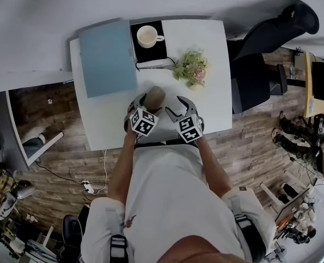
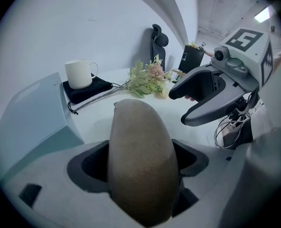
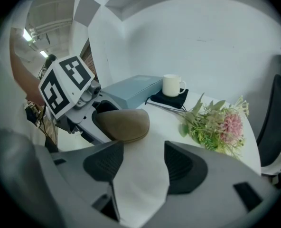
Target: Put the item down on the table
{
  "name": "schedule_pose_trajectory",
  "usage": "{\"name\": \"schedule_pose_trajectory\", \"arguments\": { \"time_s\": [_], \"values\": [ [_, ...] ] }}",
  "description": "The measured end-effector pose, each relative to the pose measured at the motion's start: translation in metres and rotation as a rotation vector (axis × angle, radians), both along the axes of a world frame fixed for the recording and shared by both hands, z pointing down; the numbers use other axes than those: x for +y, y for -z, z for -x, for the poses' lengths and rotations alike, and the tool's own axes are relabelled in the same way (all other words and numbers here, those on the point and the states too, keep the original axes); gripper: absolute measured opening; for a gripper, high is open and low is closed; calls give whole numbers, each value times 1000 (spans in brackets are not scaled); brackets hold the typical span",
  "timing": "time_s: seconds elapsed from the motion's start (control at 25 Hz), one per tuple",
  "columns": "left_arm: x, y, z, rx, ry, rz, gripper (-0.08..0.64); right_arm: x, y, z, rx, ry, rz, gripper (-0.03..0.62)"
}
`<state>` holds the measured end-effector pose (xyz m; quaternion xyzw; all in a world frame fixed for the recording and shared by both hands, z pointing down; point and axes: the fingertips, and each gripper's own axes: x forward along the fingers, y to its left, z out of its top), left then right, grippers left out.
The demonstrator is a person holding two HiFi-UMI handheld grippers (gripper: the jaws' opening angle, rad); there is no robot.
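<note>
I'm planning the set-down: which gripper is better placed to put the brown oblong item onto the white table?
Left. The left gripper already has the brown oblong item clamped between its jaws, over the white table. The right gripper is open and empty beside it.

Place: office.
Furniture: white worktop (image 1: 214, 100), black swivel chair (image 1: 271, 34), second desk (image 1: 308, 92) at the right edge.
Floor: wood-look planks (image 1: 249, 147), with a cable (image 1: 104, 169) and power strip (image 1: 87, 187).
On the worktop: mug (image 1: 147, 36), blue case (image 1: 107, 56), flowers (image 1: 191, 68).
</note>
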<state>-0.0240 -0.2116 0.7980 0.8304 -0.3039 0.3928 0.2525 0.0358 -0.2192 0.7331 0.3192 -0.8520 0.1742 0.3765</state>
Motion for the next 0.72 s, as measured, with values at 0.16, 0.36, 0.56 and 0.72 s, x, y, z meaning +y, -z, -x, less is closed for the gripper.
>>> {"name": "schedule_pose_trajectory", "arguments": {
  "time_s": [0.16, 0.36, 0.56, 0.72],
  "values": [
    [-1, -1, 1, -6, 5, 6, 410, 0, -1, 1, 1, 2, 0, 273],
    [-2, -1, 1, -2, 12, 16, 414, -1, 3, 2, -4, 0, -8, 273],
    [-2, -4, 2, -5, 15, 15, 430, 0, 4, 4, -6, -4, -15, 273],
    [-2, -4, 4, 4, 23, 15, 443, 1, 4, 4, -3, -9, -18, 275]
  ]
}}
